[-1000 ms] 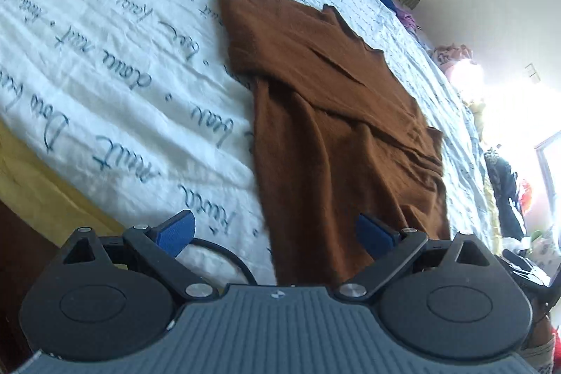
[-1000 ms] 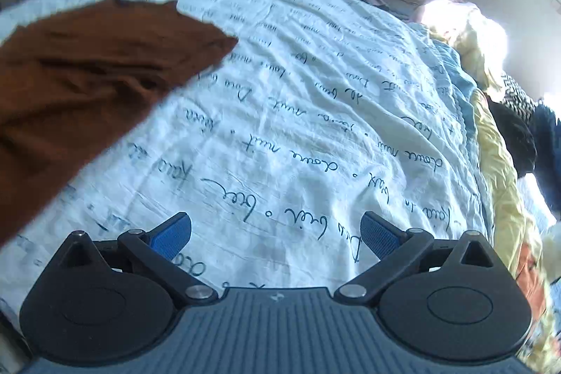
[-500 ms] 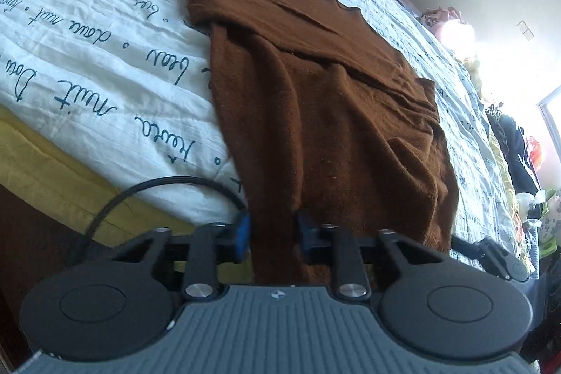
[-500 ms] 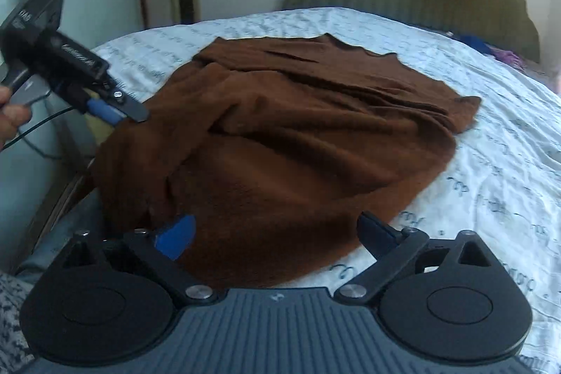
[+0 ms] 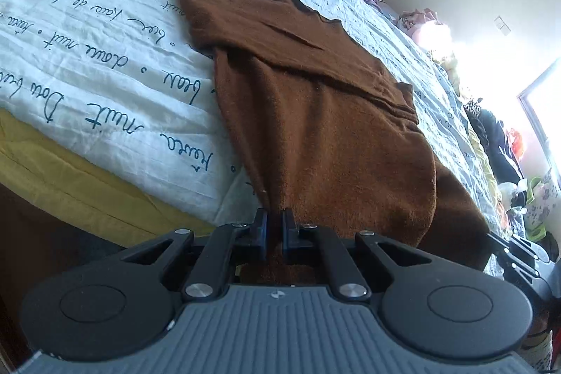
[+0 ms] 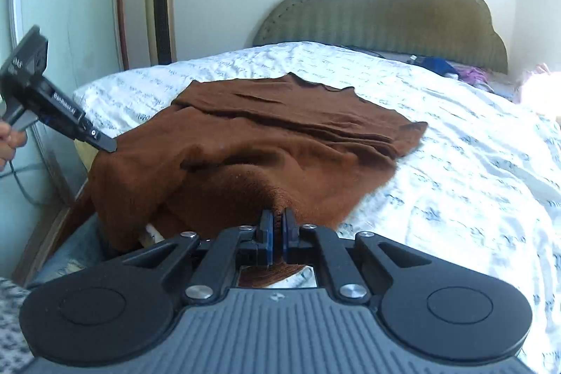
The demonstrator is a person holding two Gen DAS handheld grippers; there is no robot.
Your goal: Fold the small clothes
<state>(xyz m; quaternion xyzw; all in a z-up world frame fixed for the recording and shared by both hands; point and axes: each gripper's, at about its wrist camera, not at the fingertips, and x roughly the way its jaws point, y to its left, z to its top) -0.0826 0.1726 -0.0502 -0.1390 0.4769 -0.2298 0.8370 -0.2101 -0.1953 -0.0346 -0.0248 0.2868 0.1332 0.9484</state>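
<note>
left gripper: jaws closing, pinching near-left hem of brown garment | right gripper: clamped on near hem, right of it | garment: spread on bedspread, near edge overhanging | room: bare bedspread left, right, far to headboard

Left claw angled downward, its blue pads closing on brown cloth, right claw pinched tight on a fold of the same cloth, bare hand at nine o'clock in the right wrist view gripping the left claw's handle
</note>
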